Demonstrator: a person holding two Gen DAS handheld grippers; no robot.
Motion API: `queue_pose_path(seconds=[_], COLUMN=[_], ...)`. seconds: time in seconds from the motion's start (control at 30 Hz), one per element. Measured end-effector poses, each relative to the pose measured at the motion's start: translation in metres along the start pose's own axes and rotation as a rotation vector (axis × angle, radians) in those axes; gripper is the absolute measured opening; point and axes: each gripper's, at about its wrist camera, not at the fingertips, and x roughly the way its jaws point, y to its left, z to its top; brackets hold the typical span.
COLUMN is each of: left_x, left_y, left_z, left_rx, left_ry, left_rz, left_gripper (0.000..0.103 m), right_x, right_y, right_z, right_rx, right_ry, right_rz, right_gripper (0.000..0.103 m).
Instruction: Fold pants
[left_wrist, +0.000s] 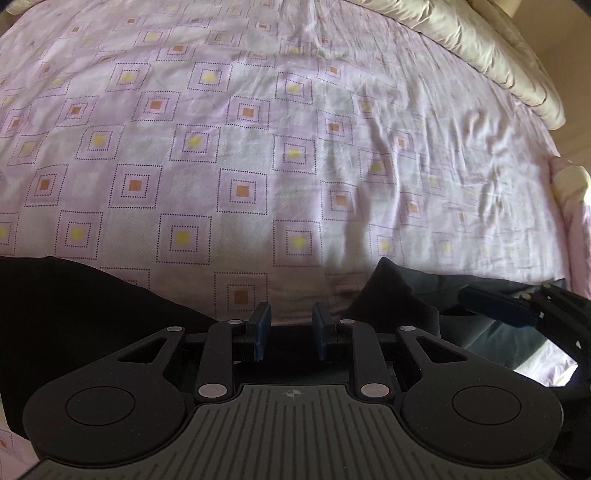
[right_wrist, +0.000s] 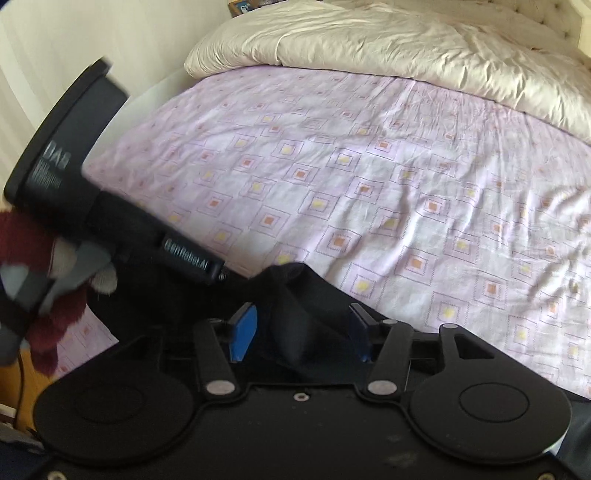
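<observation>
With both the left gripper (left_wrist: 291, 332) and right gripper (right_wrist: 301, 334) parted over the pants (right_wrist: 295, 317) near the bedsheet (left_wrist: 258, 166), close squarely on an edge fold before lifting.

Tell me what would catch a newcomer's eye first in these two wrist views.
The lilac bedsheet printed with dotted squares fills most of both views, with a rumpled cream duvet piled at its far end. Against it, the dark pants stand out at the near edge, a raised fold sitting between the open pads of the right gripper. The left gripper is also open, over the sheet beside the dark cloth.
</observation>
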Motion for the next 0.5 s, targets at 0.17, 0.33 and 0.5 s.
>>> queue_pose_path(seconds=[0.17, 0.33, 0.5], left_x=[0.003, 0.0, -0.029], left_y=[0.0, -0.002, 0.003], left_z=[0.001, -0.001, 0.003], left_rx=[0.004, 0.037, 0.035], left_ry=[-0.002, -0.006, -0.151], left_rz=[0.002, 0.012, 0.033], left_gripper=[0.023, 0.023, 0.024], right_x=[0.014, 0.031, 0.024], right_y=[-0.004, -0.001, -0.004], right_z=[0.02, 0.024, 0.03], right_rx=[-0.016, -0.049, -0.025], right_ry=[0.061, 0.137, 0.091], right_rz=[0.12, 0.199, 0.192], right_gripper=[0.057, 0.022, 0.008])
